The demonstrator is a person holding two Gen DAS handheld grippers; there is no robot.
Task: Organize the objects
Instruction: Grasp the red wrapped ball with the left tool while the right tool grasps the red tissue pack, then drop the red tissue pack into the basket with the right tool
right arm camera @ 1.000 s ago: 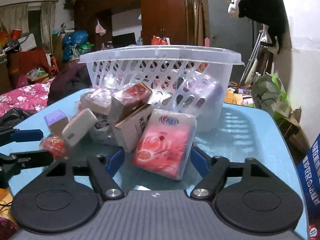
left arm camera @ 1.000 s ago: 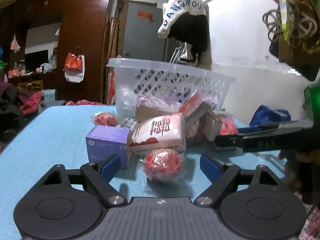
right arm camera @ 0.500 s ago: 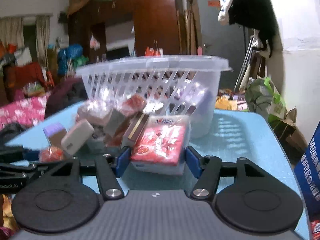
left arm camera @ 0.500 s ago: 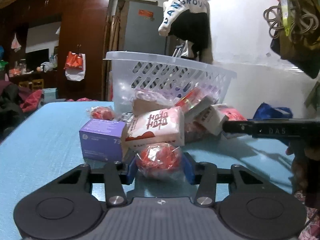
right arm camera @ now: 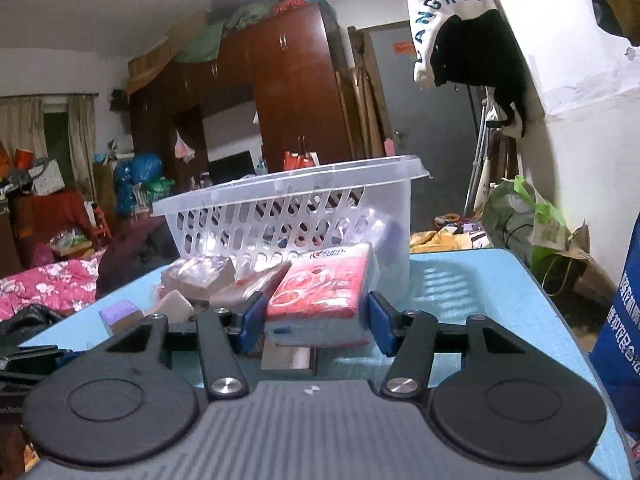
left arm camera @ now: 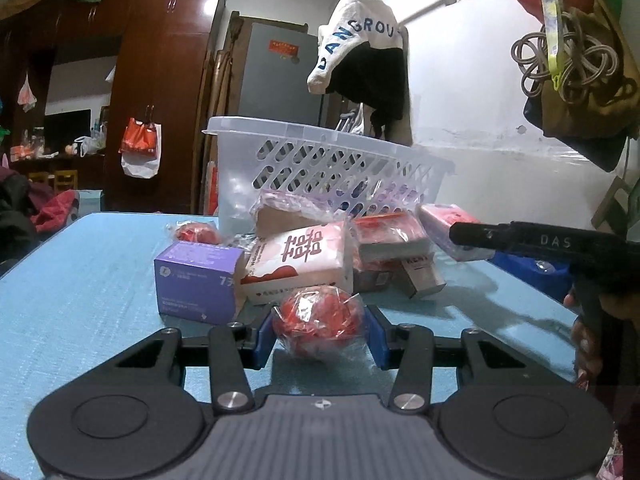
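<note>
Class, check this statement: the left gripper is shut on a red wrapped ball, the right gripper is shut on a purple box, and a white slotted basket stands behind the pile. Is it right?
One detail is wrong. The right wrist view shows the right gripper shut on a red tissue pack, not a purple box. The left gripper does hold the red wrapped ball, and the white slotted basket stands behind the pile.

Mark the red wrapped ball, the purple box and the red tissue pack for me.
red wrapped ball (left arm camera: 318,322), left wrist view, middle of its crinkled wrap.
purple box (left arm camera: 198,280), left wrist view, centre of its front face.
red tissue pack (right arm camera: 320,288), right wrist view, centre of its top face.
</note>
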